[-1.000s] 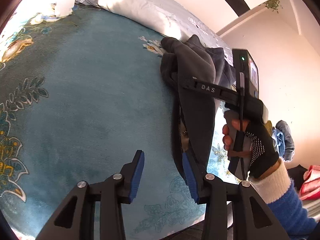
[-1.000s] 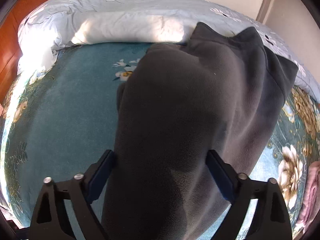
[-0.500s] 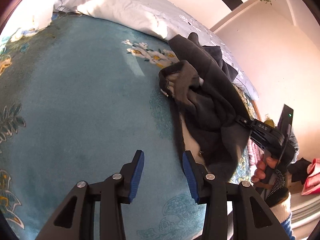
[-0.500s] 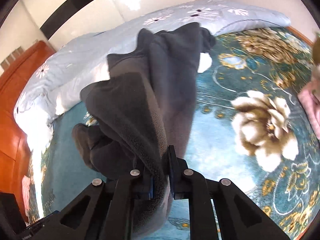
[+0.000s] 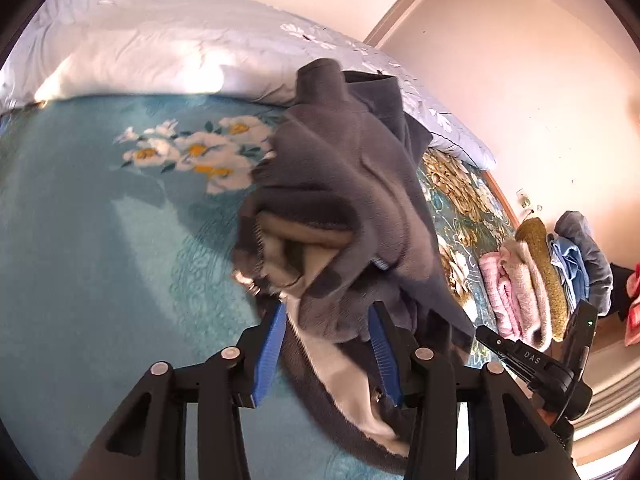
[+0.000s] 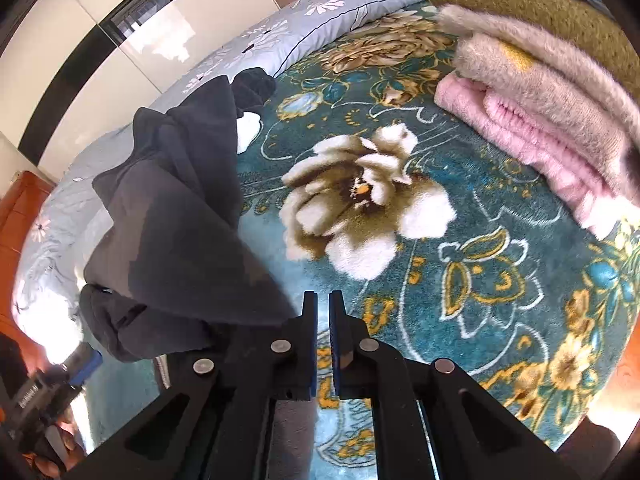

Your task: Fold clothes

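A dark grey fleece garment [image 5: 340, 184] with a pale lining lies bunched on the teal flowered blanket [image 5: 100, 260]. My left gripper [image 5: 328, 344] straddles its near fold. The jaws are opening, with cloth between the blue pads [image 5: 272, 348] and no clear pinch. In the right wrist view the garment [image 6: 180, 220] is drawn taut to a point at the tips of my right gripper [image 6: 323, 308], which is shut on its edge. From the left wrist view, the right gripper [image 5: 480, 332] appears at the lower right, with the cloth stretched to it.
A stack of folded clothes [image 6: 540, 100] in pink, beige and olive sits on the blanket [image 6: 440, 280] at the right; it is also in the left wrist view [image 5: 532, 280]. A pale flowered quilt [image 5: 160, 40] lies along the far side. A wall rises beyond.
My right gripper closed on the garment and swung right, pulling the cloth out toward the stack. My left gripper moved over the garment, which now lies between its jaws.
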`<state>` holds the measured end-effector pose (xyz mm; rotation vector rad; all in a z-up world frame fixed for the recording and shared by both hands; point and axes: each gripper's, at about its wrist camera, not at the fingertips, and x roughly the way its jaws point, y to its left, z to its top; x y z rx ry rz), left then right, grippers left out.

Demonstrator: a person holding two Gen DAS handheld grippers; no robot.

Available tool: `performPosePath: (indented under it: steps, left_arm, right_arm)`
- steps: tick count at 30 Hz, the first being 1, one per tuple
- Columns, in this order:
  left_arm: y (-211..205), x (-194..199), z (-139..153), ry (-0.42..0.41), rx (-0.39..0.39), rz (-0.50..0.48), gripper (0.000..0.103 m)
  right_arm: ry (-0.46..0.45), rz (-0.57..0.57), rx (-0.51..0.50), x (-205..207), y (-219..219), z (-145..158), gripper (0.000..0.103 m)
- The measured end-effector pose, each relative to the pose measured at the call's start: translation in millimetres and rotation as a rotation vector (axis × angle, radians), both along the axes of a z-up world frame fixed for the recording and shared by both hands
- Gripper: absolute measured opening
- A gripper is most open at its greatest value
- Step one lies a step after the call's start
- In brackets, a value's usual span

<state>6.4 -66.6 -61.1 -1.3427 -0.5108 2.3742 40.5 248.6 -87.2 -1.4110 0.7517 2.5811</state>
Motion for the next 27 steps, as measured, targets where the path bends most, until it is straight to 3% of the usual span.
performPosePath:
  steps: [2, 6, 10, 12, 14, 16, 23, 27]
  left_arm:
    - [7.1, -9.3, -4.1, 0.022, -0.042, -0.018, 0.055]
    - [17.7, -33.4, -23.2, -0.033, -0.055, -0.044, 0.055]
    - [2.3, -21.9, -25.4, -0.054, -0.054, 0.016, 0.055]
    - [-7.2, -14.3, -25.2, -0.051, -0.048, 0.047, 0.056]
    - [-11.9, -15.7, -29.4, -0.044, -0.116, 0.073, 0.058]
    - [-16.8, -17.5, -33.7, -0.037, -0.180, 0.099, 0.058]
    - [-24.2, -38.8, -45.6, -0.053, -0.115, 0.110, 0.058]
    - [-16.1, -44.9, -42.5, -0.028, -0.103, 0.087, 0.057]
  right_arm:
    - [0.025, 0.027, 0.016, 3.4, -3.1, 8.4, 0.005]
    - [0.110, 0.108, 0.025, 2.5, -12.3, 33.8, 0.006]
    - [0.154, 0.262, 0.056, -11.6, -38.9, 47.4, 0.011]
    - [0.160, 0.353, 0.093, -18.9, -58.1, 48.8, 0.039]
    - [0.160, 0.443, 0.127, -25.1, -80.6, 46.0, 0.049]
    - [0.164, 0.528, 0.148, -32.0, -103.0, 40.8, 0.049]
    - [0.087, 0.706, 0.384, -59.6, -156.9, 6.1, 0.056]
    - [0.062, 0.686, 0.387, -69.7, -149.4, -1.4, 0.056]
